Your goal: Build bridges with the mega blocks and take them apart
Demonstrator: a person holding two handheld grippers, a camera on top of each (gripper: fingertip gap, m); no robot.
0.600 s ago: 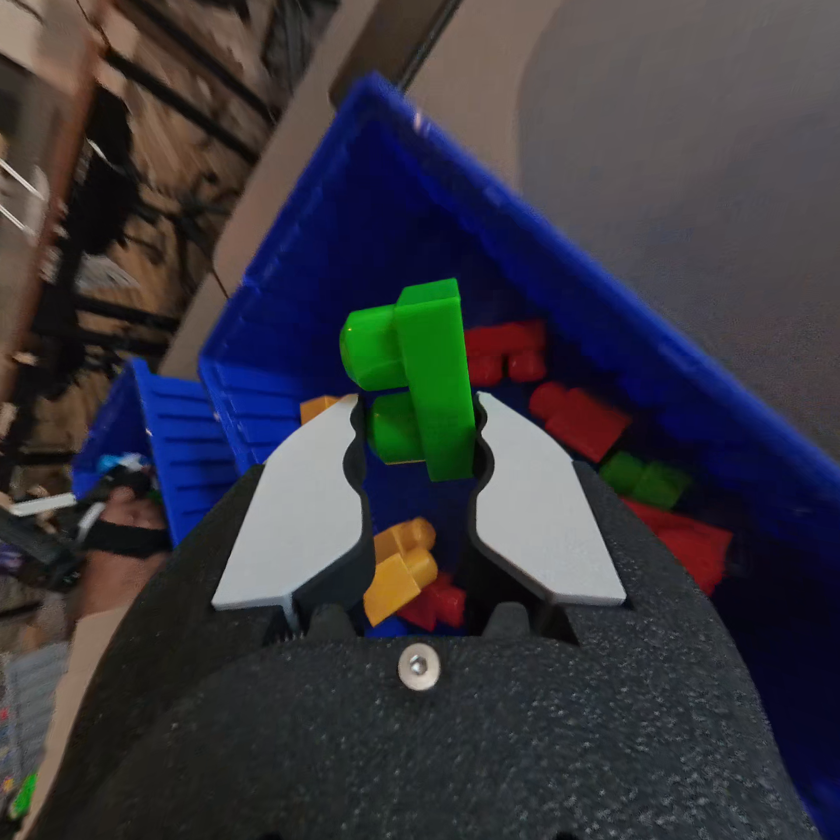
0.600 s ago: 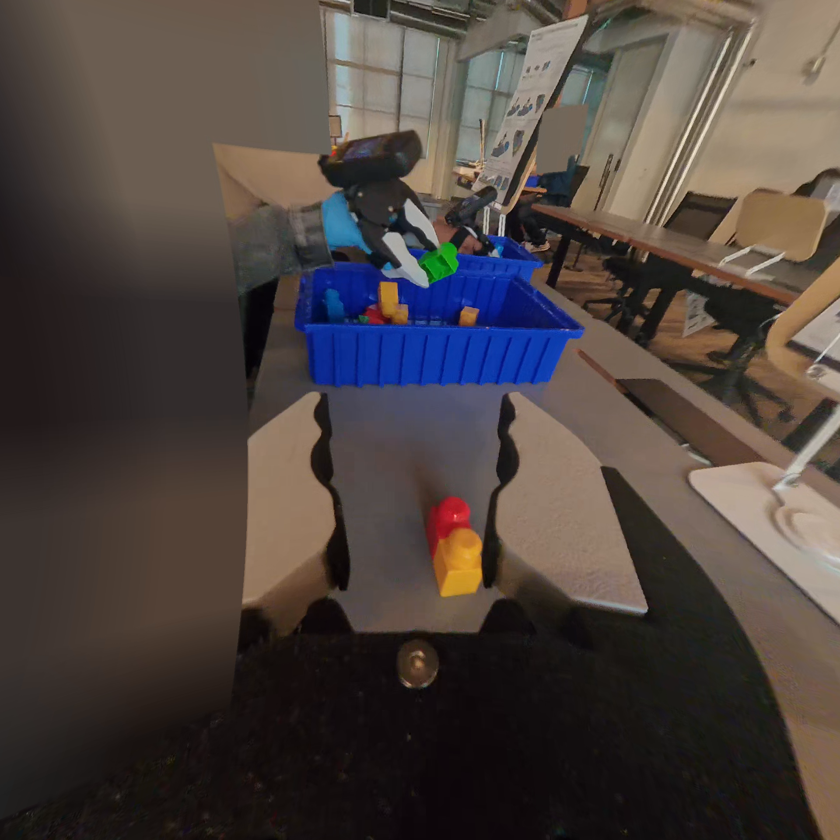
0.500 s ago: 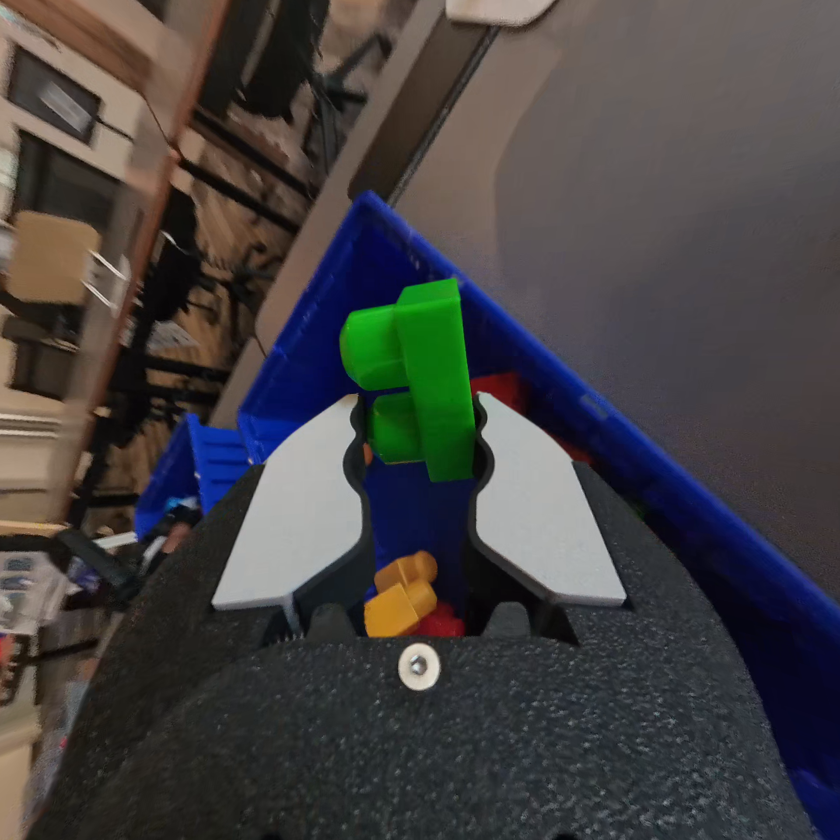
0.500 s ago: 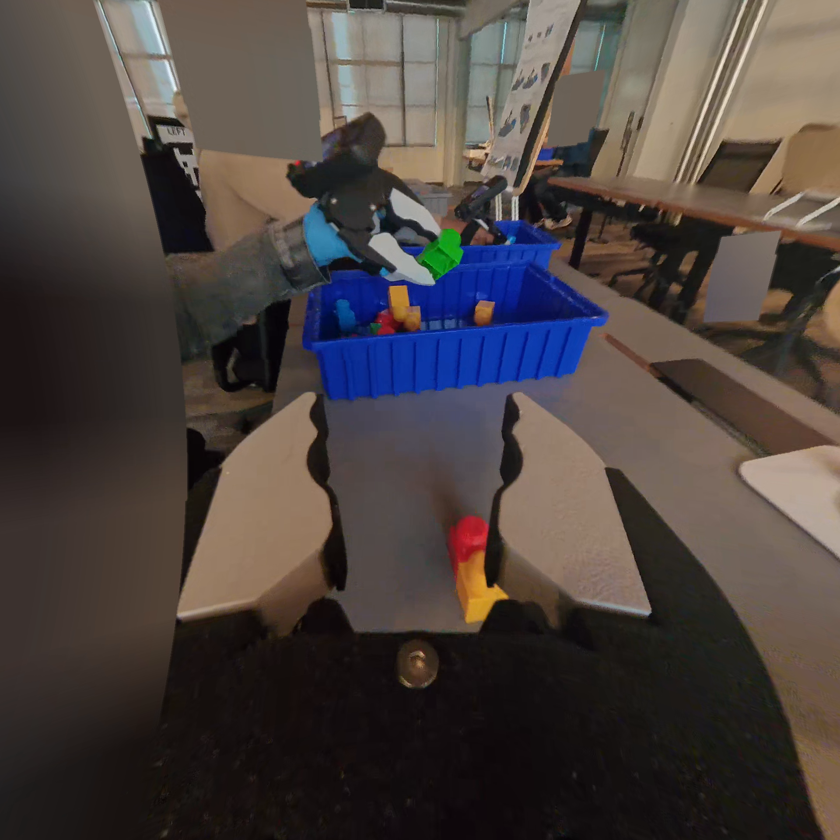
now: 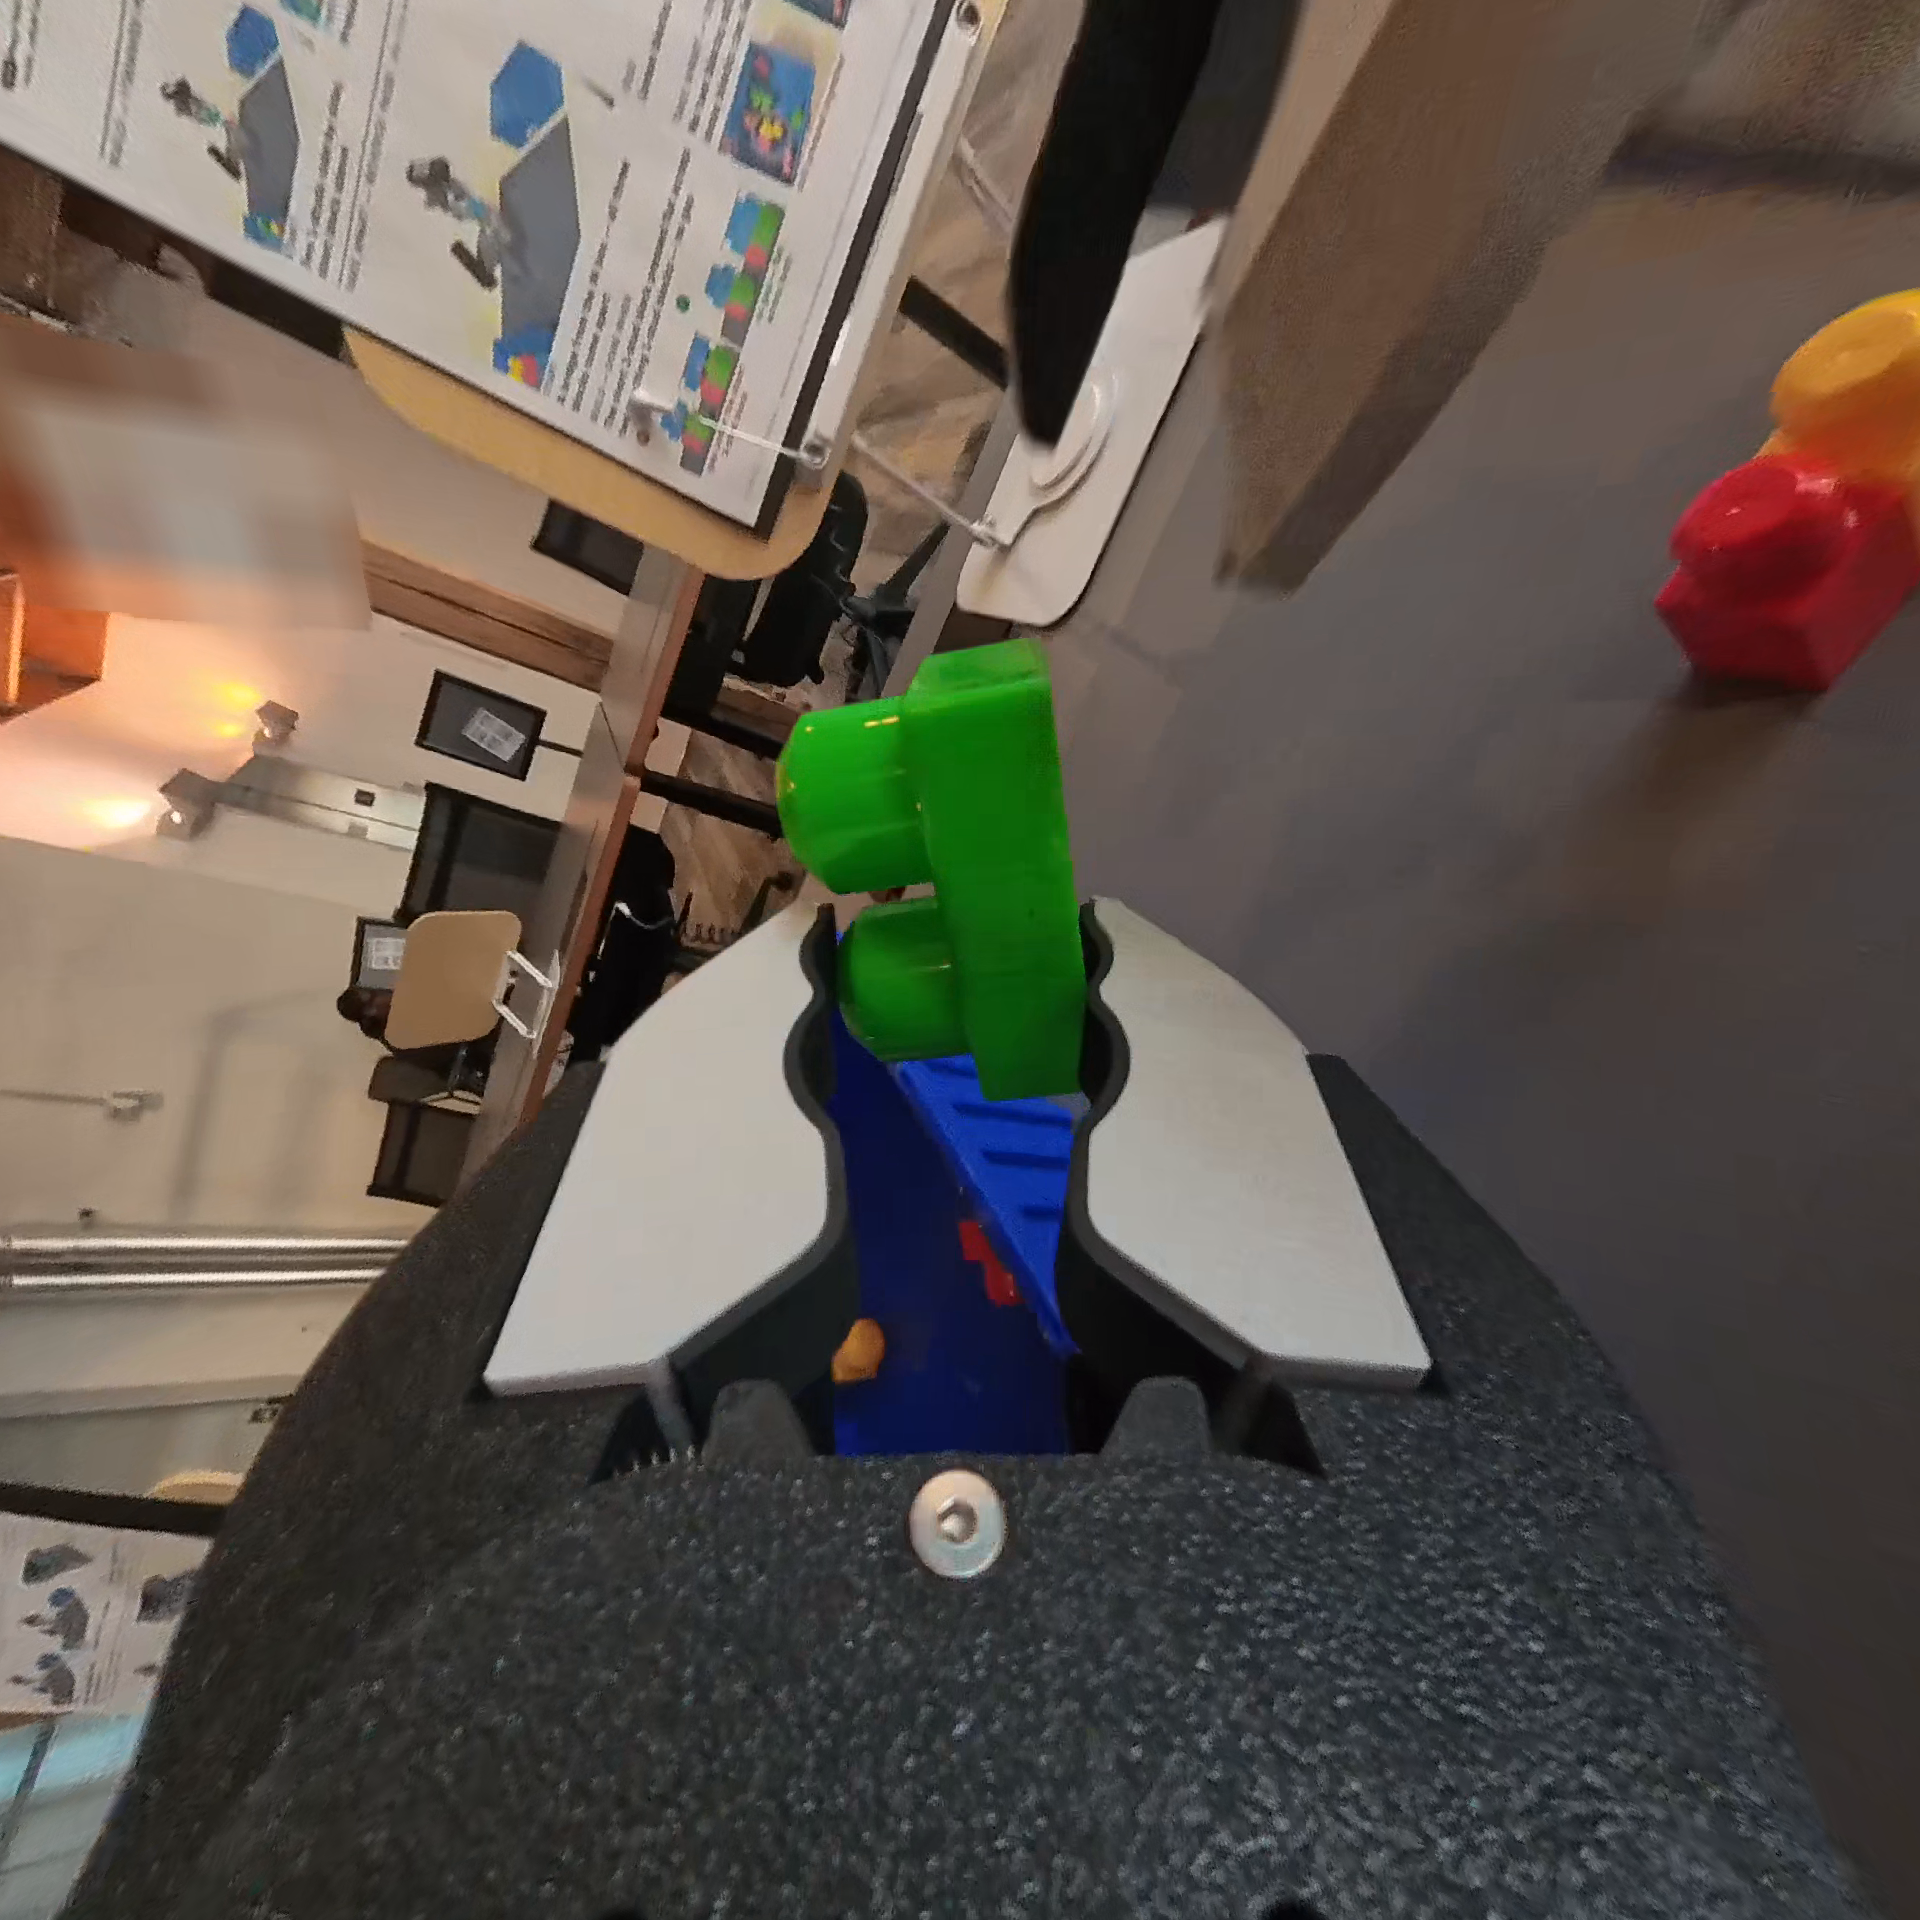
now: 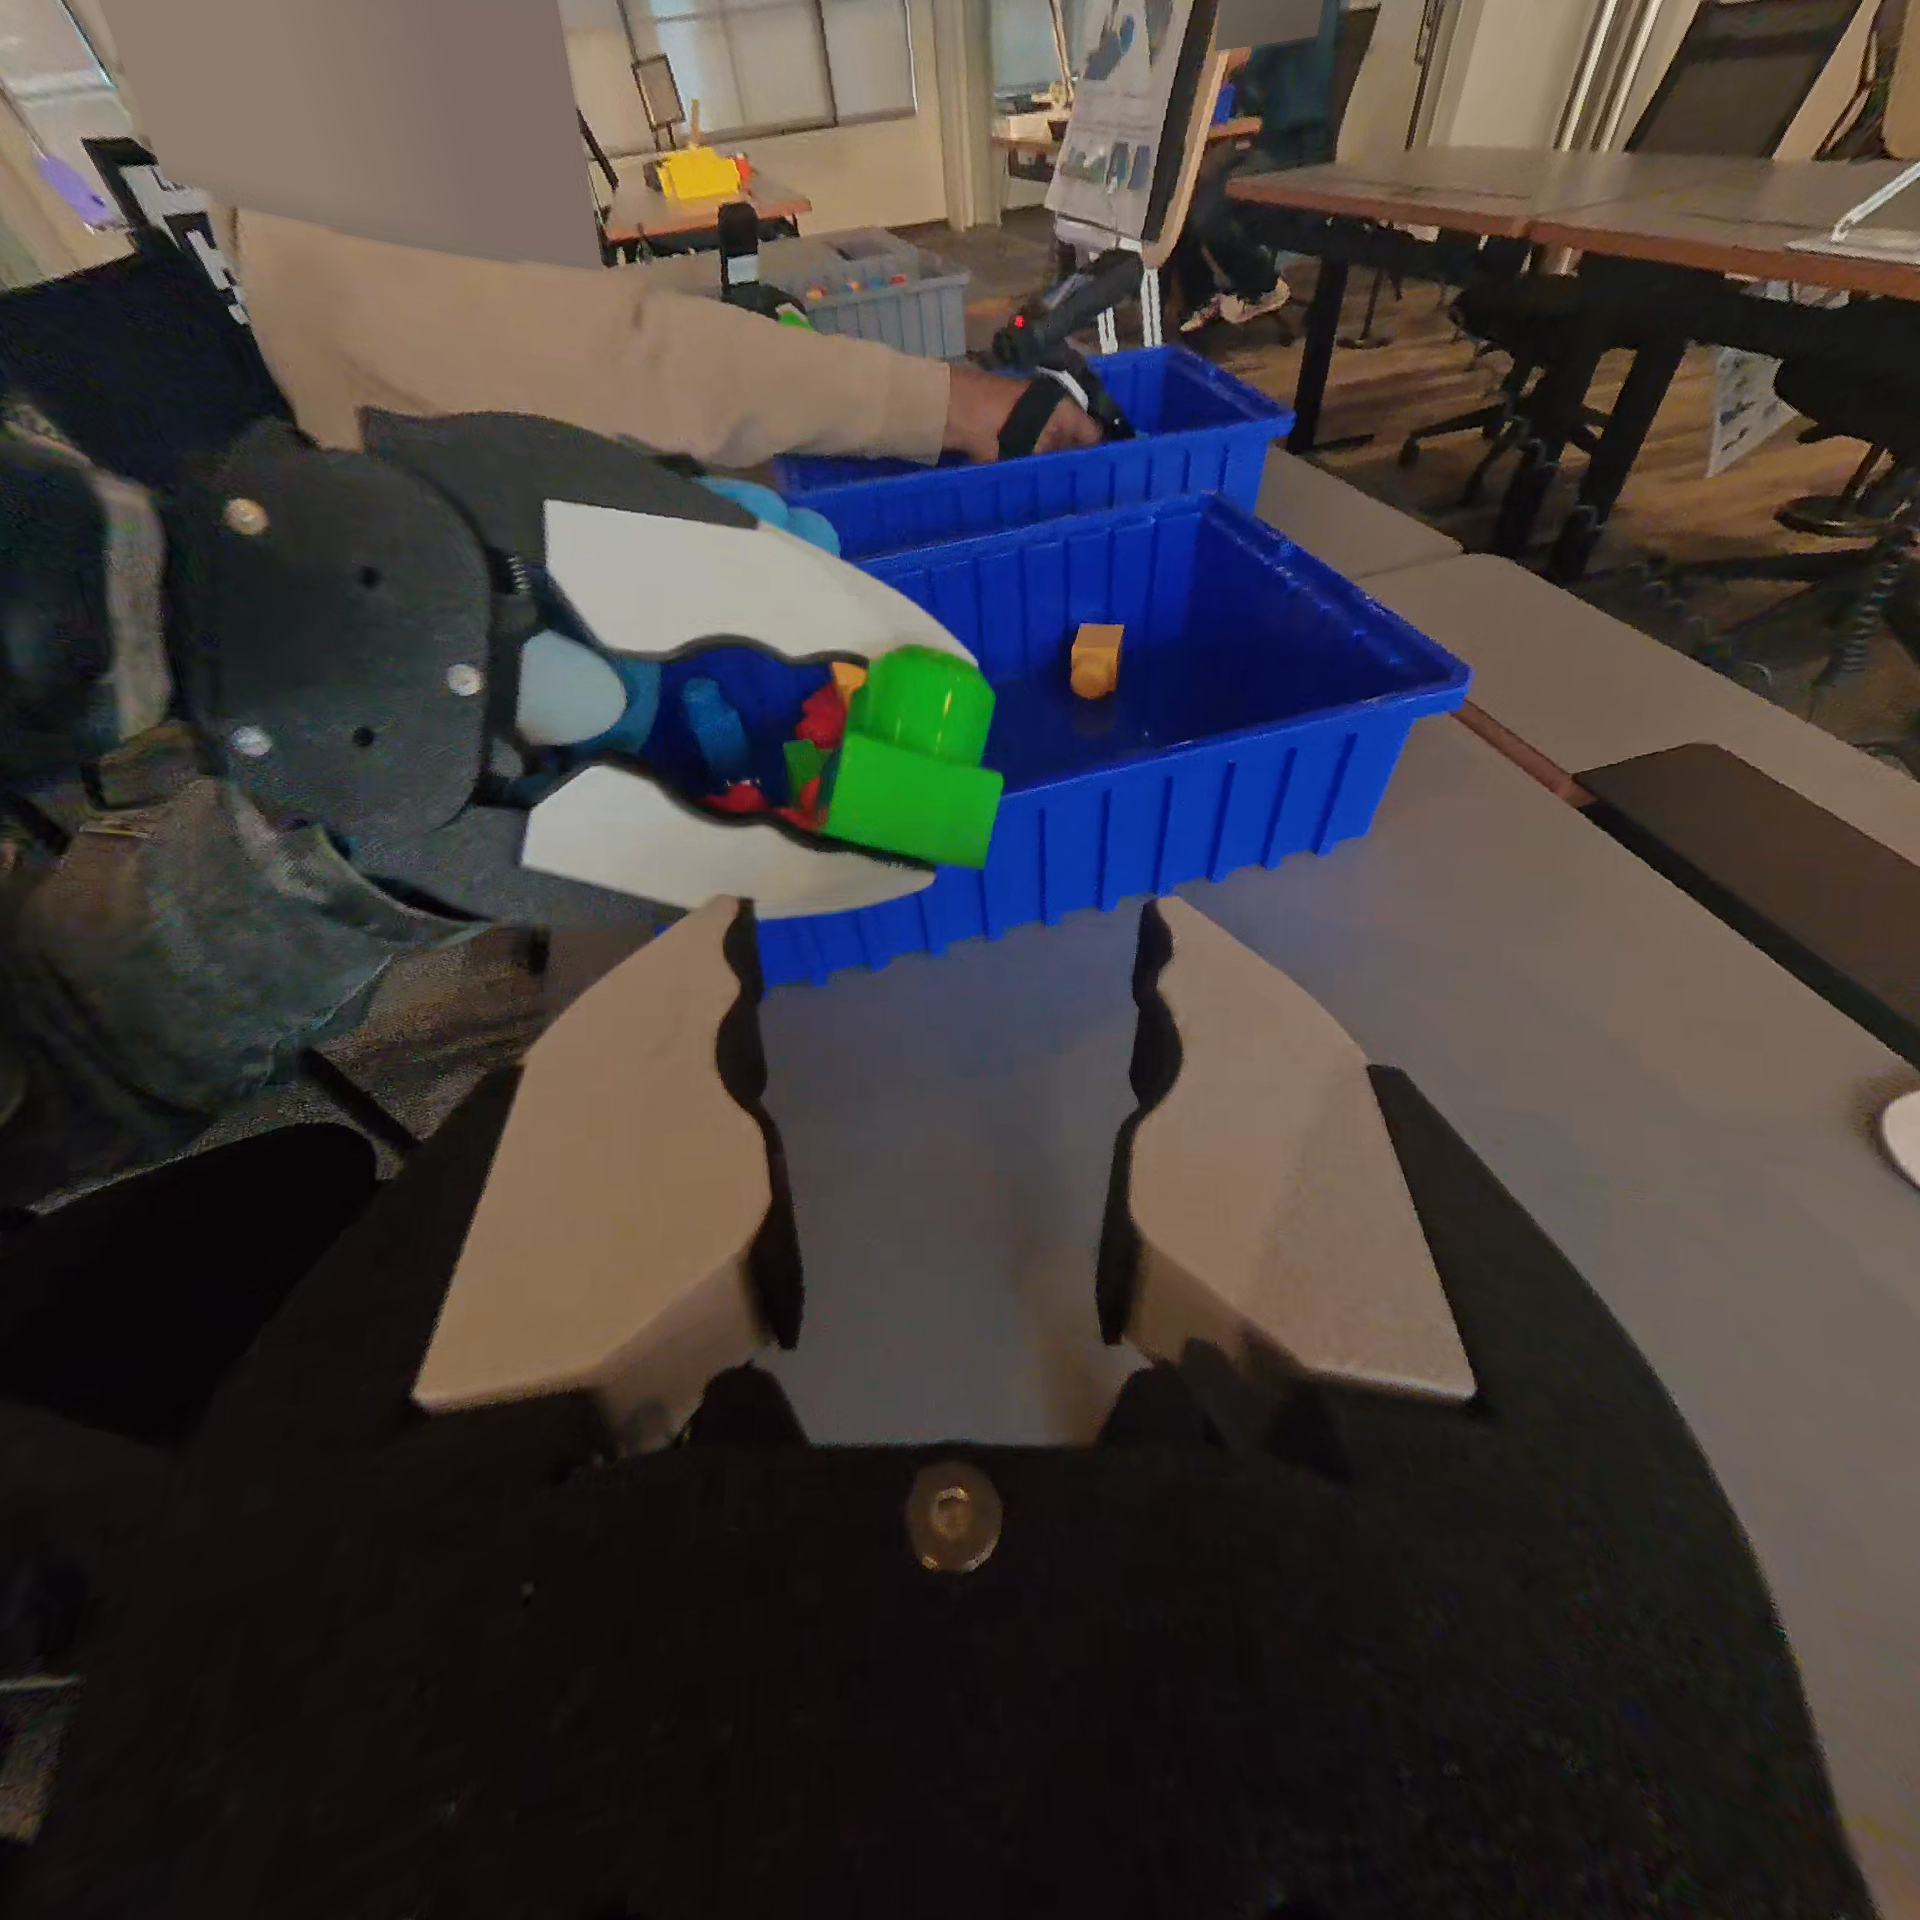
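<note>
My left gripper is shut on a green two-stud block and holds it in the air, turned on its side. The same gripper and green block show in the right wrist view, at the near left edge of the blue bin. A red block with a yellow block against it lies on the grey table at the upper right of the left wrist view. My right gripper is open and empty above the grey table, in front of the bin.
The blue bin holds several loose blocks, among them an orange one. A second blue bin stands behind it, with another person's hand in it. A white stand base and a poster board are at the table's edge. My right fingertips sit around 7 cm from my left ones.
My left gripper has carried the green block out of the bin toward the near table. My right gripper has risen; the red and yellow blocks are gone from between its fingers.
</note>
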